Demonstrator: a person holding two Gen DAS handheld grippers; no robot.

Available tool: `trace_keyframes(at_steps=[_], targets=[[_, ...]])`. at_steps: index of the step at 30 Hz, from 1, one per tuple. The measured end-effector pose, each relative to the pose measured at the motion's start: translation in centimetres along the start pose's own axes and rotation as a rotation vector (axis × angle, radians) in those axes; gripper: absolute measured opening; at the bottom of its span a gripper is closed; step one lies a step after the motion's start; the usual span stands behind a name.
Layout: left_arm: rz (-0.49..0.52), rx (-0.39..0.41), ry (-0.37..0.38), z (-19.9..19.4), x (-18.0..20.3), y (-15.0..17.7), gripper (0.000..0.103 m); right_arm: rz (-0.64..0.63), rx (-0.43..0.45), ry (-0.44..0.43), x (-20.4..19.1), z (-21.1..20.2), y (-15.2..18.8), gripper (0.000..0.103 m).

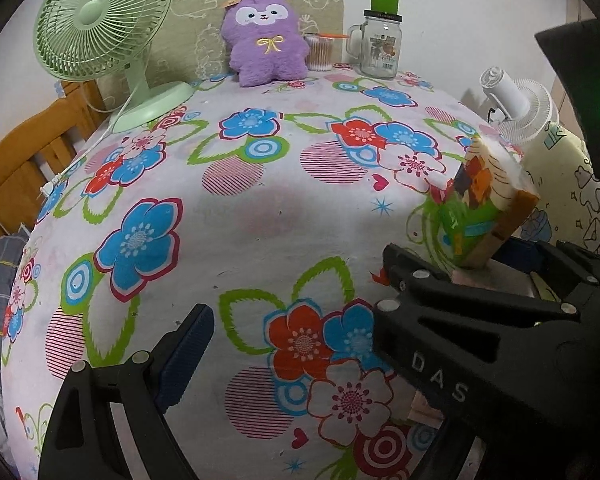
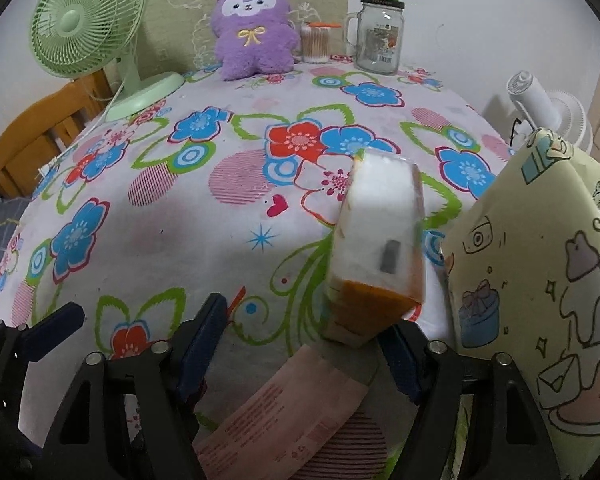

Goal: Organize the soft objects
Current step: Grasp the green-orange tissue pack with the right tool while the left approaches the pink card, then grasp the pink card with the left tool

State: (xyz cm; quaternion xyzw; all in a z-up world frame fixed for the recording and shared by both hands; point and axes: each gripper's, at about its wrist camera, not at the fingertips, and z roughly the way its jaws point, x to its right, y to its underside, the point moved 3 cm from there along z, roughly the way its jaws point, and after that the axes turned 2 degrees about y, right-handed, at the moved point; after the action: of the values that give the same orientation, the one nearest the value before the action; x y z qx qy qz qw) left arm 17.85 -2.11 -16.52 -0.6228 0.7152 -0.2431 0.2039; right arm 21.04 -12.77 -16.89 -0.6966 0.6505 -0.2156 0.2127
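Hovering low over the flower-printed cloth surface [image 2: 148, 224], the right gripper [image 2: 300, 344] has a plastic-wrapped pack of tissues with an orange end [image 2: 376, 252] tilted up between its blue-padded fingers [image 2: 198, 344]. The pack leans against the right-hand finger, but no clamping is plain: the left-hand finger stands clear of it, so the fingers read as partly apart and not squeezing. A flat pink paper packet [image 2: 284, 416] lies on the cloth directly below the fingers, and a pale yellow cartoon-printed soft bag [image 2: 540, 280] bulges just right of them, probably where soft items are gathered. Seen from the left wrist, the left gripper [image 1: 292, 324] is spread wide and holds nothing, only flowered cloth between its fingers, with the tissue pack beyond the finger on the right; it seems parked to leave the other hand room. Far ahead of both sets of fingers, against the wall, sits a purple plush animal with a yellow bow [image 2: 252, 32], beside a green desk fan [image 2: 84, 24] and a glass mug-jar with a green lid [image 2: 378, 32].
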Motion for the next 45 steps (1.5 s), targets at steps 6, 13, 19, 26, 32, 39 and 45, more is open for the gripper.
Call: trace_keyframes(at_steps=[6,13,19,26,32,39,45], targets=[[0.023,0.007,0.001,-0.2,0.9,0.0,0.093,-0.008,0.026,0.007,0.8,-0.4,-0.1,0.024],[0.037,0.021,0.006,-0.6,1.7,0.2,0.093,-0.036,0.076,0.012,0.7,-2.2,0.1,0.02],[0.05,0.037,0.049,-1.5,2.6,0.4,0.092,-0.03,0.097,0.019,0.9,-3.8,0.7,0.02],[0.093,0.039,0.093,-1.7,4.3,1.2,0.081,0.002,0.081,0.035,2.0,-4.4,2.4,0.02],[0.153,0.046,0.146,-1.8,5.4,1.8,0.08,0.037,0.086,0.04,2.7,-4.9,3.5,0.02],[0.184,0.023,0.202,-1.4,6.3,2.6,0.071,0.069,0.067,0.035,3.4,-4.6,4.6,0.021],[0.224,0.051,0.208,-1.7,6.7,2.9,0.05,0.097,0.072,0.015,3.7,-4.8,5.3,0.021]])
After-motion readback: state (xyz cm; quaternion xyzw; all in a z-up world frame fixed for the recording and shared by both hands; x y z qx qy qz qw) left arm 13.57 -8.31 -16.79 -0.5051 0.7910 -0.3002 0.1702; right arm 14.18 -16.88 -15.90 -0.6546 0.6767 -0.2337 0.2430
